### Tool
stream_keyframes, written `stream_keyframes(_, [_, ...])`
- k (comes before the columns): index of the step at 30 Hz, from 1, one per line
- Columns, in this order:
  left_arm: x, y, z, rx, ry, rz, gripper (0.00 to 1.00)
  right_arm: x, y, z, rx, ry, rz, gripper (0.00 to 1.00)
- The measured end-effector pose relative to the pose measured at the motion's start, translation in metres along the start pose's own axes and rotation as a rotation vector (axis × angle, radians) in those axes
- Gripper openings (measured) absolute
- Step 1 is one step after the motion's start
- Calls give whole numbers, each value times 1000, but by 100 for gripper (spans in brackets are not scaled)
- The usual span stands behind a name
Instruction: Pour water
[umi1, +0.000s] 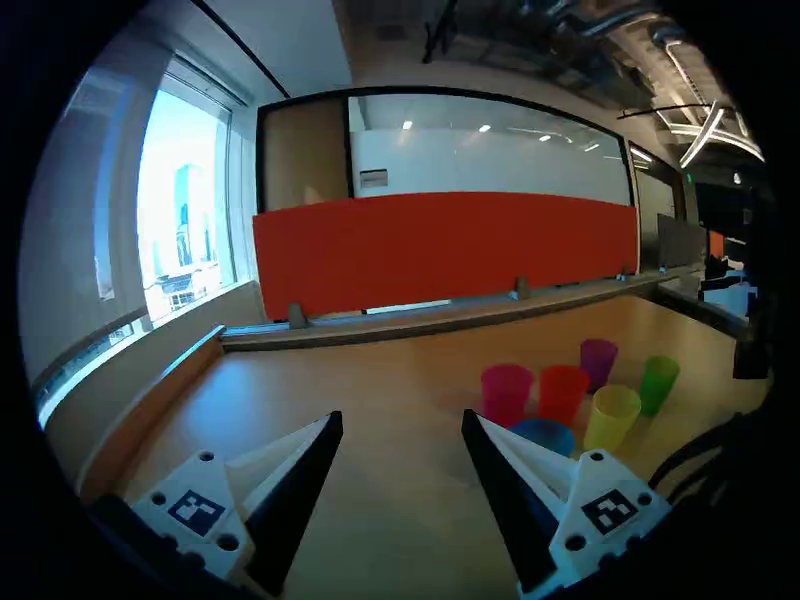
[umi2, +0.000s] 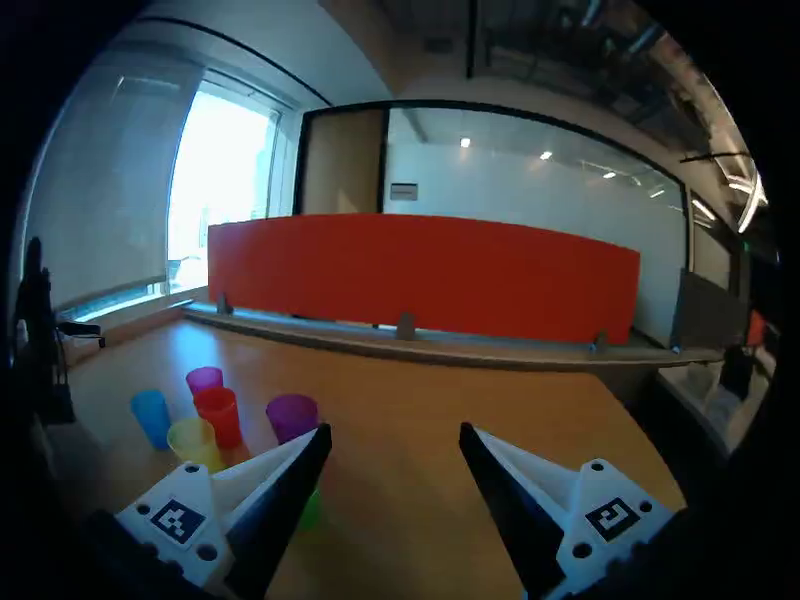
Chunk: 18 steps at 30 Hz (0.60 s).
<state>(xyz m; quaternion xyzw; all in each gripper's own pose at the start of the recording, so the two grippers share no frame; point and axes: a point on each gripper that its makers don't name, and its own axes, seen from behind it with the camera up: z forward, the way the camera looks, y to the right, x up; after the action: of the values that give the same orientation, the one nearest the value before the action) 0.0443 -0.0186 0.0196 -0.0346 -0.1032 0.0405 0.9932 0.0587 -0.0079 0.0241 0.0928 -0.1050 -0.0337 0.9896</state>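
Note:
In the left gripper view several coloured plastic cups stand together on the wooden desk (umi1: 400, 380), right of centre: a pink cup (umi1: 507, 393), a red cup (umi1: 562, 392), a purple cup (umi1: 598, 360), a green cup (umi1: 658, 383), a yellow cup (umi1: 611, 415) and a blue cup (umi1: 543, 436) just behind my right finger. My left gripper (umi1: 400, 418) is open above the desk, left of the cups, holding nothing. In the right gripper view the same cluster sits at the lower left: the blue cup (umi2: 152, 415), red cup (umi2: 218, 414), yellow cup (umi2: 194, 441) and purple cup (umi2: 292, 414). My right gripper (umi2: 395, 430) is open and holds nothing.
An orange partition (umi1: 440, 245) runs along the desk's far edge, with a window (umi1: 185, 230) to the left. Dark cables (umi1: 700, 450) lie at the desk's right side. A dark stand (umi2: 40, 340) rises at the left edge of the right gripper view.

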Motion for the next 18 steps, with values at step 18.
stream_keyframes(18, [41, -9, -18, 90, 189, -81, 88, 42, 23, -24, -158, 239, 80, 99])
